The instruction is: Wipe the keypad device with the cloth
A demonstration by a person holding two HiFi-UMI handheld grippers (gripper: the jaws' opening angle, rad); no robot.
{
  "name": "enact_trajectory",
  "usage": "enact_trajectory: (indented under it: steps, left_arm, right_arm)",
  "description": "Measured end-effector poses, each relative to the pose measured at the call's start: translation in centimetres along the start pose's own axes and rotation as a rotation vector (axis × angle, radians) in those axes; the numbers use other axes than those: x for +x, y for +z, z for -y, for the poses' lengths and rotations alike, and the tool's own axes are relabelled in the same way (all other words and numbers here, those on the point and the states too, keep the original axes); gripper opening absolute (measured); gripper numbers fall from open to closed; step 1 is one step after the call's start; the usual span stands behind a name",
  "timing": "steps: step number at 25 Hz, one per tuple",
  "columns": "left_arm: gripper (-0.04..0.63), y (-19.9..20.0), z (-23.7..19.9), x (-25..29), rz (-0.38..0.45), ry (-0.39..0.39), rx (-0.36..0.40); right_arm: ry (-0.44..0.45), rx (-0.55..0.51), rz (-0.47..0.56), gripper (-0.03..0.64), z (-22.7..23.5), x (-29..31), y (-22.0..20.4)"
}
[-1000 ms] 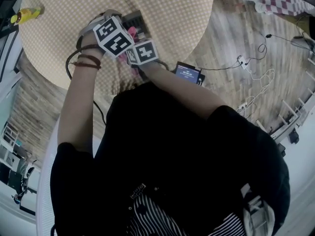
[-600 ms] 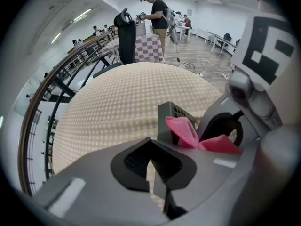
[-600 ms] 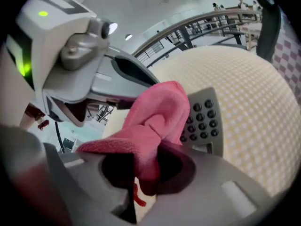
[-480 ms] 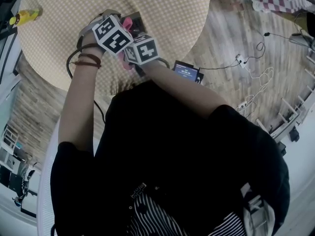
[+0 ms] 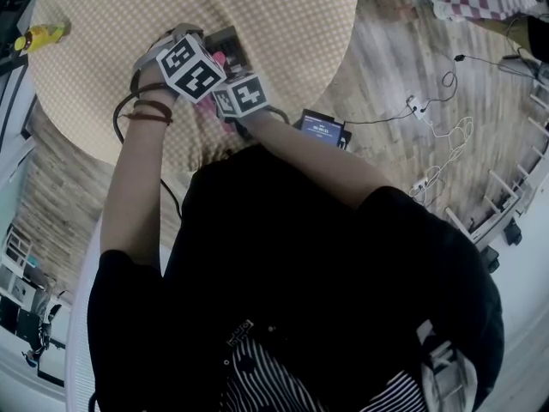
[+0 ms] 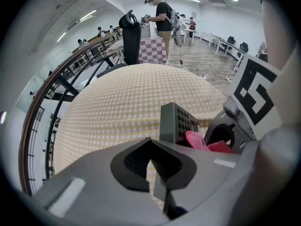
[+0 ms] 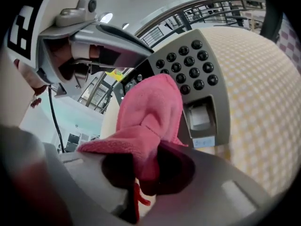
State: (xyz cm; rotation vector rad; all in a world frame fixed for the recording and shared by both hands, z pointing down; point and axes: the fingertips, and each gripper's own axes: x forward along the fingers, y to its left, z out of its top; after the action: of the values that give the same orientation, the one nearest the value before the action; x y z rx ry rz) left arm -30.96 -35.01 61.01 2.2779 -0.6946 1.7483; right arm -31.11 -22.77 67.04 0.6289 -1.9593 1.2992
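Observation:
The grey keypad device (image 7: 197,74) with black round keys is tilted up off the checked round table (image 5: 283,24). My left gripper (image 6: 157,173) is shut on the device's edge; it also shows in the right gripper view as the left gripper (image 7: 127,53), clamped at the device's upper left. My right gripper (image 7: 141,173) is shut on a pink cloth (image 7: 150,112), which lies bunched against the keypad's left half. In the head view both marker cubes sit close together, with the keypad device (image 5: 227,41) and the pink cloth (image 5: 219,58) just beyond them.
A yellow object (image 5: 39,31) lies at the table's far left edge. A dark box with a lit screen (image 5: 324,130) sits at the near edge. Cables (image 5: 437,118) trail on the wooden floor. A black chair (image 6: 131,29) and standing people are beyond the table.
The pink cloth slid up the keypad and back down again. Both grippers and the device have drifted slightly left in the head view.

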Motion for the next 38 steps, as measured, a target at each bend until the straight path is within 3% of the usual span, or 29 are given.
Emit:
enact_trajectory:
  steps: [3, 5, 12, 16, 19, 26, 29, 33, 38]
  left_arm:
    - [-0.005, 0.1, 0.1, -0.2, -0.004, 0.024, 0.015]
    - [-0.005, 0.0, 0.1, -0.2, -0.002, 0.031, 0.018]
    - [-0.004, 0.0, -0.1, -0.3, 0.006, 0.035, -0.007]
    - [-0.005, -0.1, 0.1, -0.1, -0.009, 0.062, 0.053]
    - [-0.005, -0.3, 0.1, 0.0, -0.027, 0.073, 0.083]
    - [-0.005, -0.3, 0.2, -0.2, -0.032, 0.079, 0.077]
    - [-0.005, -0.3, 0.3, -0.1, -0.027, 0.073, 0.065]
    - [-0.005, -0.5, 0.6, 0.1, -0.024, 0.061, 0.061]
    - [-0.003, -0.8, 0.7, 0.1, -0.023, 0.057, 0.053]
  right_arm:
    - [0.020, 0.106, -0.020, 0.064, -0.4, -0.4, -0.2]
    - [0.056, 0.150, 0.052, 0.064, -1.1, -1.2, 1.8]
    - [0.091, 0.053, 0.202, 0.064, -1.9, -3.6, 6.2]
    - [0.116, 0.032, 0.176, 0.064, -1.6, -3.1, 5.2]
    - [0.120, 0.078, 0.139, 0.064, -0.6, -2.0, 3.0]
    - [0.015, 0.152, 0.003, 0.065, 3.3, -0.3, -2.3]
    - [0.025, 0.125, 0.022, 0.064, 2.5, -1.2, -1.5]
    - [0.076, 0.088, 0.140, 0.064, 0.0, -3.1, 2.9]
    - [0.113, -0.031, 0.200, 0.064, -2.4, -3.9, 5.5]
